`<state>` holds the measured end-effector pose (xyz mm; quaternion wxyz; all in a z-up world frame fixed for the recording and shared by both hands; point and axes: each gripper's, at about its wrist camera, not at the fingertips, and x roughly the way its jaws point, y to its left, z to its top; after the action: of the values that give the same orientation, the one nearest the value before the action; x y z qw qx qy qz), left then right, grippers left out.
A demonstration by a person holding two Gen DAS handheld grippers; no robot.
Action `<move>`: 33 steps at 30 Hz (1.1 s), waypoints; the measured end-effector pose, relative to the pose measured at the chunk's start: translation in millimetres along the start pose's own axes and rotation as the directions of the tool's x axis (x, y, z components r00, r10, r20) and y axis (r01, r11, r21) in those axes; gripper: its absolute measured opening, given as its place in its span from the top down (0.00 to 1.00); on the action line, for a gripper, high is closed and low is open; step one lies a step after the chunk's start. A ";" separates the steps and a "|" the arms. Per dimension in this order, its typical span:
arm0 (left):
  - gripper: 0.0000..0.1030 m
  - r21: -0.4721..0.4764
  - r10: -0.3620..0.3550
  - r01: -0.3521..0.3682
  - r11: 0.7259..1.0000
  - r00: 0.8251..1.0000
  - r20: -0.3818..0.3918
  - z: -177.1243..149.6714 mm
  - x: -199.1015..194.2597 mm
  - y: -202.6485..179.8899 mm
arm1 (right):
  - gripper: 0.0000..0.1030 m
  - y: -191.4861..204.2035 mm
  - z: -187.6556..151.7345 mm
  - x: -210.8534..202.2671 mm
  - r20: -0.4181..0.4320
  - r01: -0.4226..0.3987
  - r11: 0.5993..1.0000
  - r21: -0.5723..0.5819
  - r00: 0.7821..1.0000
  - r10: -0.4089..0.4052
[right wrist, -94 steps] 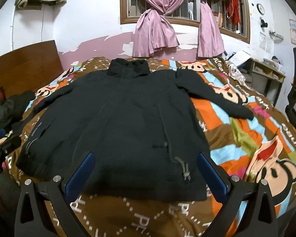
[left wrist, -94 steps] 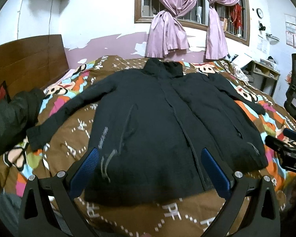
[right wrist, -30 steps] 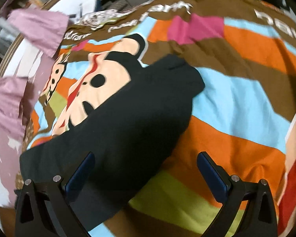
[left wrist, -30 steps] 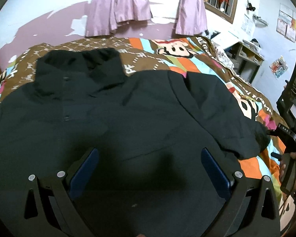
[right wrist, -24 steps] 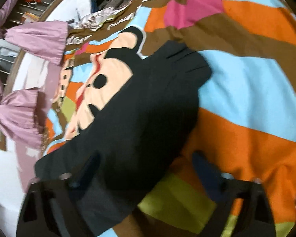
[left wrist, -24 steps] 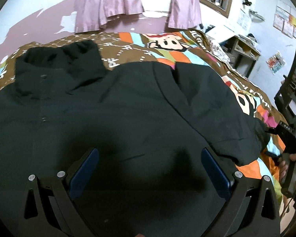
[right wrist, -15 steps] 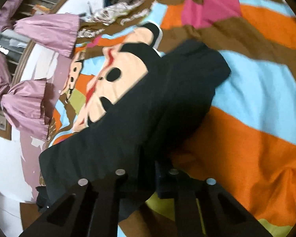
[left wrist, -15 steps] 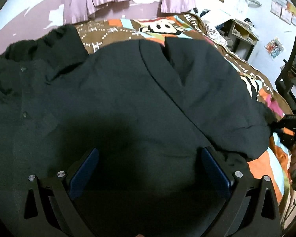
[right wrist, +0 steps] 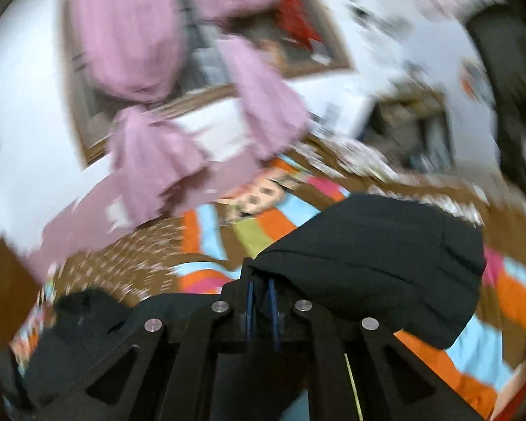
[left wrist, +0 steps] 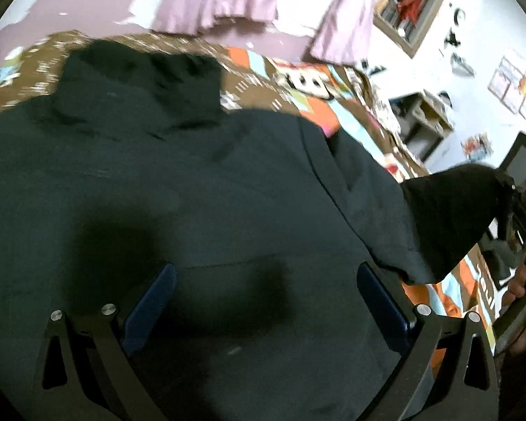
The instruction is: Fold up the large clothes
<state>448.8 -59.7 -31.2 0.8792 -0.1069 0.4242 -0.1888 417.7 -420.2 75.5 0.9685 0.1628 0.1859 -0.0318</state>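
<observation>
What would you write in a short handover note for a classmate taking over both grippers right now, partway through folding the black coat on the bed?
Right gripper: shut on the sleeve, which is lifted clear of the bedspread.
Left gripper: open, low over the black coat, gripping nothing.
Coat: lies spread on the bed, collar toward the pink curtains.
Done: sleeve picked up.
Left: probably carry the sleeve across onto the coat's body and release, then do the other sleeve, which is out of view, and fold the body. The right view is blurred, so check the grip first.
</observation>
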 end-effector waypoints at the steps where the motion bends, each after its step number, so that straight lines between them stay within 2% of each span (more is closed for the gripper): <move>1: 0.02 -0.014 0.005 -0.005 1.000 1.000 0.013 -1.5 -14.8 6.6 | 0.93 31.7 -2.4 -0.7 -0.005 -0.041 0.996 -0.084 0.999 0.041; 4: 0.02 -0.068 0.020 -0.016 0.998 0.998 0.054 -5.8 -57.6 35.9 | 0.93 100.9 -22.2 -2.7 -0.040 -0.130 0.953 -0.274 0.992 0.124; 6: 0.02 -0.116 0.014 -0.005 0.993 0.997 0.080 -12.2 -86.5 58.2 | 0.93 150.0 -48.7 -6.1 -0.088 -0.199 0.886 -0.418 0.980 0.179; 8: 0.02 -0.175 0.001 0.020 0.984 0.993 0.121 -18.8 -114.3 80.9 | 0.93 189.3 -80.1 -10.2 -0.145 -0.253 0.799 -0.545 0.967 0.207; 9: 0.02 -0.198 -0.013 0.041 0.979 0.990 0.141 -22.1 -125.4 90.1 | 0.93 206.9 -98.7 -12.5 -0.174 -0.278 0.741 -0.611 0.960 0.217; 13: 0.02 -0.317 -0.092 0.161 0.935 0.971 0.220 -37.5 -161.3 130.4 | 0.93 244.2 -166.4 -16.6 -0.300 -0.366 0.537 -0.760 0.930 0.210; 16: 0.02 -0.370 -0.125 0.207 0.906 0.964 0.235 -42.7 -174.8 149.1 | 0.93 249.5 -212.1 -11.1 -0.407 -0.440 0.413 -0.797 0.897 0.170; 18: 0.02 -0.398 -0.146 0.223 0.890 0.966 0.215 -49.4 -173.8 157.8 | 0.92 249.3 -235.3 -4.7 -0.461 -0.475 0.361 -0.803 0.878 0.128; 19: 0.02 -0.411 -0.155 0.226 0.883 0.968 0.198 -52.3 -169.7 160.8 | 0.91 247.6 -243.7 -5.2 -0.454 -0.466 0.342 -0.816 0.883 0.122; 21: 0.02 -0.441 -0.176 0.228 0.868 0.972 0.157 -58.1 -160.4 167.2 | 0.86 244.7 -245.3 -6.1 -0.439 -0.457 0.328 -0.827 0.889 0.130; 22: 0.02 -0.446 -0.181 0.229 0.865 0.972 0.149 -59.3 -158.7 168.8 | 0.79 244.3 -240.3 -5.4 -0.455 -0.475 0.341 -0.811 0.879 0.141; 23: 0.02 -0.437 -0.173 0.220 0.872 0.974 0.144 -58.3 -158.5 168.3 | 0.74 245.5 -236.0 -3.7 -0.472 -0.493 0.360 -0.792 0.869 0.152; 25: 0.02 -0.409 -0.155 0.192 0.892 0.980 0.122 -53.8 -157.4 161.5 | 0.49 239.3 -219.2 0.7 -0.517 -0.549 0.428 -0.718 0.833 0.200; 27: 0.02 -0.410 -0.140 0.164 0.897 0.986 0.087 -55.1 -156.3 154.1 | 0.41 234.8 -209.4 -8.4 -0.516 -0.572 0.490 -0.658 0.816 0.261; 28: 0.02 -0.413 -0.141 0.162 0.896 0.987 0.083 -59.8 -156.4 153.1 | 0.41 230.1 -204.4 -14.1 -0.508 -0.579 0.509 -0.637 0.812 0.288; 33: 0.02 -0.446 -0.153 0.174 0.878 0.985 0.083 -86.9 -166.1 143.8 | 0.32 218.0 -200.2 -45.4 -0.416 -0.531 0.528 -0.663 0.848 0.330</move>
<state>320.7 138.3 -17.7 0.8205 -0.3479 0.4259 -0.1559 332.2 -148.7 -17.2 0.8919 -0.2135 0.2503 0.3104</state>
